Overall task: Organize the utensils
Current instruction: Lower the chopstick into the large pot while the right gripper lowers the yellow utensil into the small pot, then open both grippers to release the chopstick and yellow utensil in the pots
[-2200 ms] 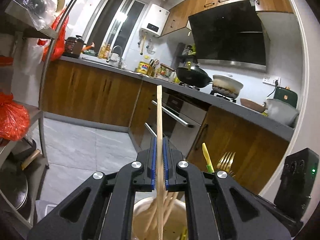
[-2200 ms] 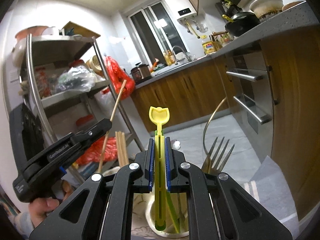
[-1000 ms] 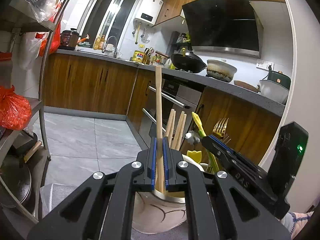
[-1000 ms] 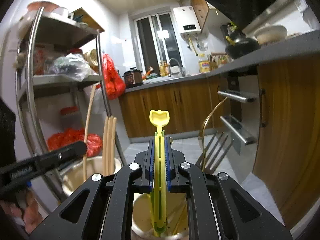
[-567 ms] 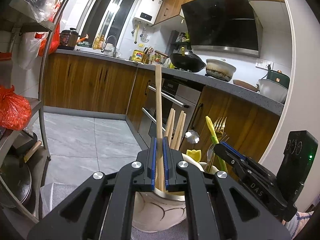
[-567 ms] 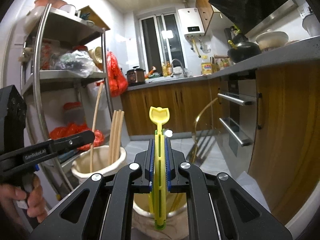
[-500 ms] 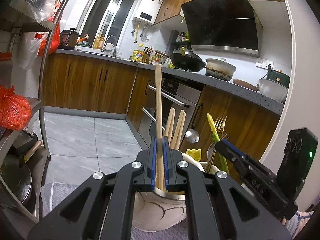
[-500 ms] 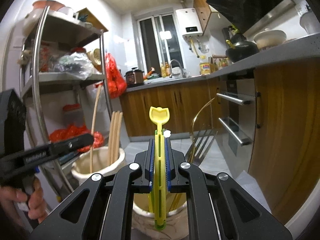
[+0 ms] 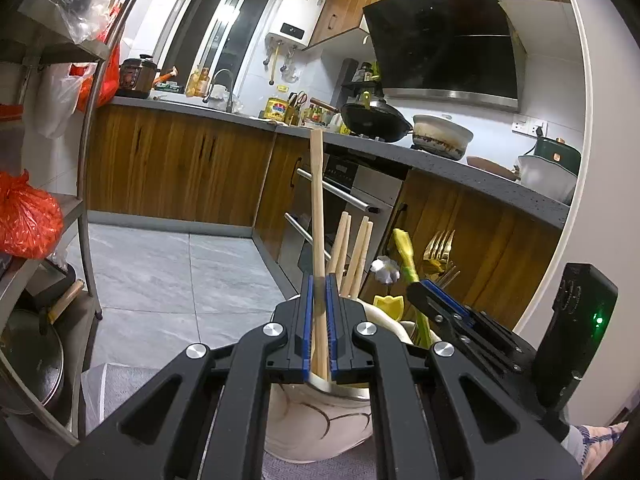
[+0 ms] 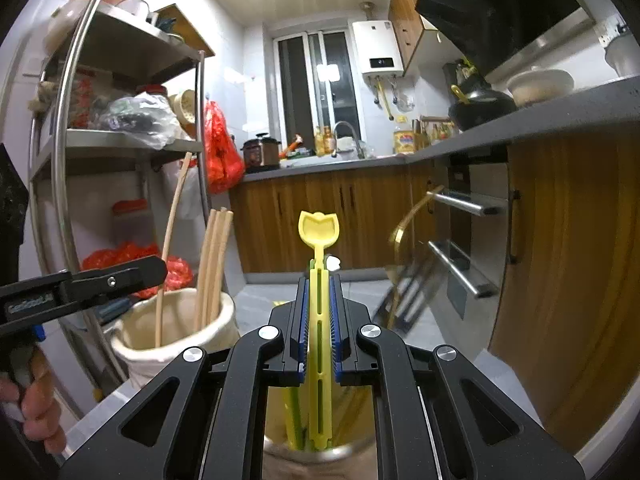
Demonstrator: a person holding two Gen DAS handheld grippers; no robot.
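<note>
You have one wooden chopstick (image 9: 318, 216) pinched in your left gripper (image 9: 319, 320), whose fingers are squeezed almost all the way together on it. The stick stands nearly straight up, and its low end dips just inside the rim of the cream ceramic holder (image 9: 320, 428) right in front of you. It looks light, stiff and smooth, so it could slide down through the pads if you loosen too soon; holding it low on the shaft, as you do now, seems a good place. Your right gripper (image 10: 319, 328) is also closed tight, on a yellow plastic spoon (image 10: 319, 280) with long slots down its handle. The spoon looks light and a bit bendy, so don't squeeze harder. Its low end hangs over a second pot (image 10: 316, 450) close under the gripper, with green stems beside it. Three more chopsticks (image 10: 214, 268) lean together in the cream holder, near the far side of your stick. From the left camera you can see a gold fork (image 9: 438, 250) and a small white flower-shaped handle top (image 9: 385, 271) to the right, sharp and clear. From the right camera the fork is only a blur, but that view shows your hand (image 10: 38, 400) on the left gripper's handle and a tall metal shelf rack (image 10: 64, 160) on the left.
</note>
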